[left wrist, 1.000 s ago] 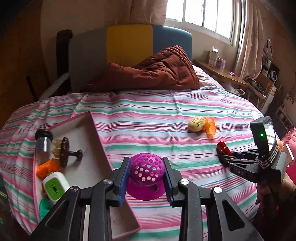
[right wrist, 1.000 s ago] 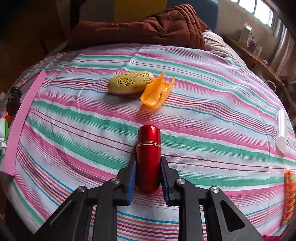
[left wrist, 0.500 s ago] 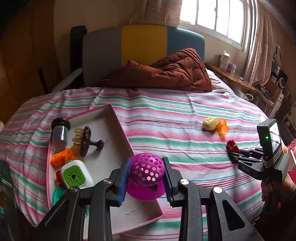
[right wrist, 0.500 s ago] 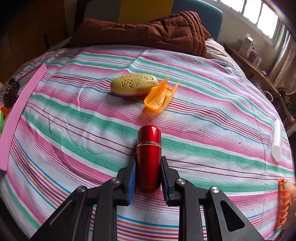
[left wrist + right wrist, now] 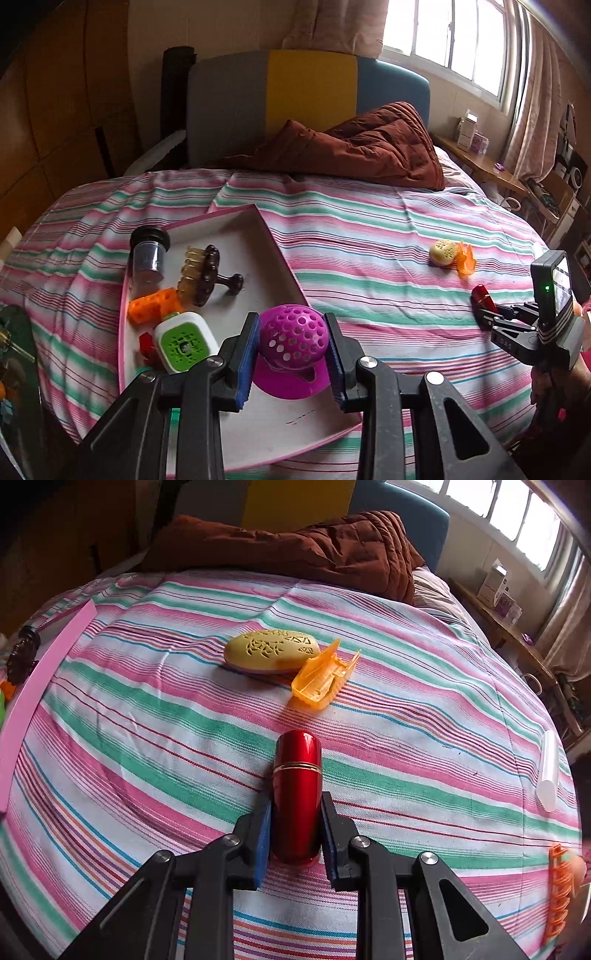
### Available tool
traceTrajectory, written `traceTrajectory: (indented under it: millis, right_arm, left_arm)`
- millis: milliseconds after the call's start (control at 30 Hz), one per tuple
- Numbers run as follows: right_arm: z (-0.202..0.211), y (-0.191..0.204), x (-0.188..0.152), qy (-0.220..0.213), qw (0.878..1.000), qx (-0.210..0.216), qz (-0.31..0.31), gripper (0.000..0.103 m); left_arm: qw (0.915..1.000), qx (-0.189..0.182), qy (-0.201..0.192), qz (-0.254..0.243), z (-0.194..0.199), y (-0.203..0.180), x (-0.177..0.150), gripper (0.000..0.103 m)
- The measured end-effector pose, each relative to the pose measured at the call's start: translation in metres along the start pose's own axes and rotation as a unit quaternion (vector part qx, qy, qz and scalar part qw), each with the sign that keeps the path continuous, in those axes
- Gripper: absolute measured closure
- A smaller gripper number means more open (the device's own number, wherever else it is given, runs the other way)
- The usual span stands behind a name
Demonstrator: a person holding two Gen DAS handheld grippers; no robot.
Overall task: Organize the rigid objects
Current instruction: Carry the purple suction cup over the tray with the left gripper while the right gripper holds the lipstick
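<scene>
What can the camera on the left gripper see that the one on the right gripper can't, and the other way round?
Only the left view shows the left gripper clamped on a purple ball over the tray's inside, with a green and white box and an orange block in it.

Only the right view shows a white tube and an orange comb.

Both show the right gripper shut on the red tube, the yellow case and the striped bed.

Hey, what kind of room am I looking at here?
Most likely a bedroom. The objects lie on a bed with a striped sheet, a rumpled brown quilt sits against a padded headboard, and a curtained window is beside it.
</scene>
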State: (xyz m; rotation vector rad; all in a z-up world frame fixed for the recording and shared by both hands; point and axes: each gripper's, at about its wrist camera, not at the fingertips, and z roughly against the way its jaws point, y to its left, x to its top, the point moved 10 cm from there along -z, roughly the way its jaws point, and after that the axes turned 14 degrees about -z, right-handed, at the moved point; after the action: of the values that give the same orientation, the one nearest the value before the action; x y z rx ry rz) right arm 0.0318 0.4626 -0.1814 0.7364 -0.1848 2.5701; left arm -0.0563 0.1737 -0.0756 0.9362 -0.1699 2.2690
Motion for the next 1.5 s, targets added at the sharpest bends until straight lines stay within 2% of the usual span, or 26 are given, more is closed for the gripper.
traceTrajectory:
  millis: [133, 333, 500, 633, 800, 933, 1200, 1500]
  right_arm:
    - [0.000, 0.000, 0.001, -0.001, 1.000, -0.002, 0.001, 0.079]
    - [-0.001, 0.001, 0.001, -0.001, 1.000, -0.005, 0.002, 0.079]
    - [-0.001, 0.001, 0.002, -0.001, 1.000, -0.005, 0.001, 0.079]
    - [-0.001, 0.001, 0.003, -0.001, 1.000, -0.007, 0.001, 0.079]
    - [0.000, 0.001, 0.003, -0.001, 1.000, -0.007, 0.001, 0.079]
    - [-0.001, 0.001, 0.003, -0.001, 1.000, -0.007, 0.000, 0.079]
    - [-0.001, 0.000, 0.004, -0.001, 1.000, -0.006, 0.000, 0.079]
    - [-0.001, 0.001, 0.005, -0.001, 1.000, -0.006, -0.001, 0.079]
  left_arm:
    - [0.9997, 0.000, 0.003, 0.023, 0.000, 0.019, -0.003, 0.070]
    - [0.9977, 0.017, -0.003, 0.065, 0.005, 0.069, -0.003, 0.070]
    - [0.9952, -0.011, 0.006, 0.097, -0.007, 0.091, -0.004, 0.070]
    - [0.9958, -0.021, 0.010, 0.089, -0.019, 0.086, 0.005, 0.070]
    - [0.9992, 0.012, -0.003, 0.037, -0.028, 0.071, 0.029, 0.070]
    - [0.9999, 0.012, -0.001, 0.011, -0.039, 0.056, 0.038, 0.070]
    - [0.9996, -0.004, 0.022, -0.014, -0.057, 0.031, 0.024, 0.070]
    - [0.9980, -0.006, 0.062, -0.009, -0.087, 0.030, 0.003, 0.070]
